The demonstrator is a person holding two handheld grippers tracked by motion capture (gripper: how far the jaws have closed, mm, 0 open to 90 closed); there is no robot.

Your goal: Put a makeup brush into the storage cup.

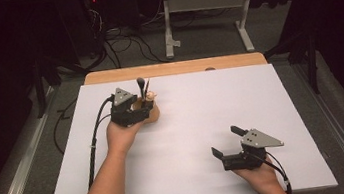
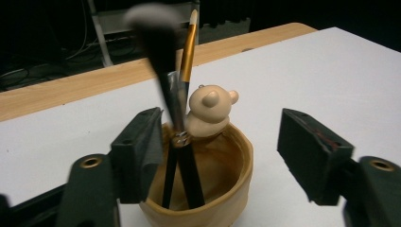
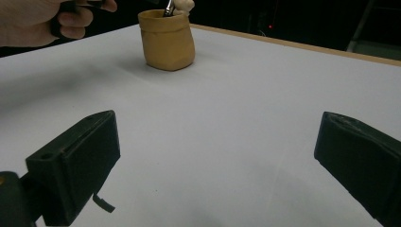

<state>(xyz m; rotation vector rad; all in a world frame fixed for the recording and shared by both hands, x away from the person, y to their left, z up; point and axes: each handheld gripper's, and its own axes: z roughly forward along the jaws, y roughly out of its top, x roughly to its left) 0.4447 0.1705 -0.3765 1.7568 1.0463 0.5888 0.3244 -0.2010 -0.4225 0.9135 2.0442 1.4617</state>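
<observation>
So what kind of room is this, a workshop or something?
Probably a lab or recording studio rather than a home. A white table stands among dark surroundings, loose cables run over the grey floor behind it, and a person holds a cabled left gripper over a tan pot of brushes.

Tan pot (image 2: 222, 179) between black jaws of left gripper (image 2: 227, 156), holding black-handled brush (image 2: 182, 170), gold-banded brush (image 2: 188, 52) and cream bear figure (image 2: 210, 111); white tabletop (image 3: 227, 118) under black right gripper (image 3: 213, 161), light wood edge (image 1: 171, 69) beyond
</observation>
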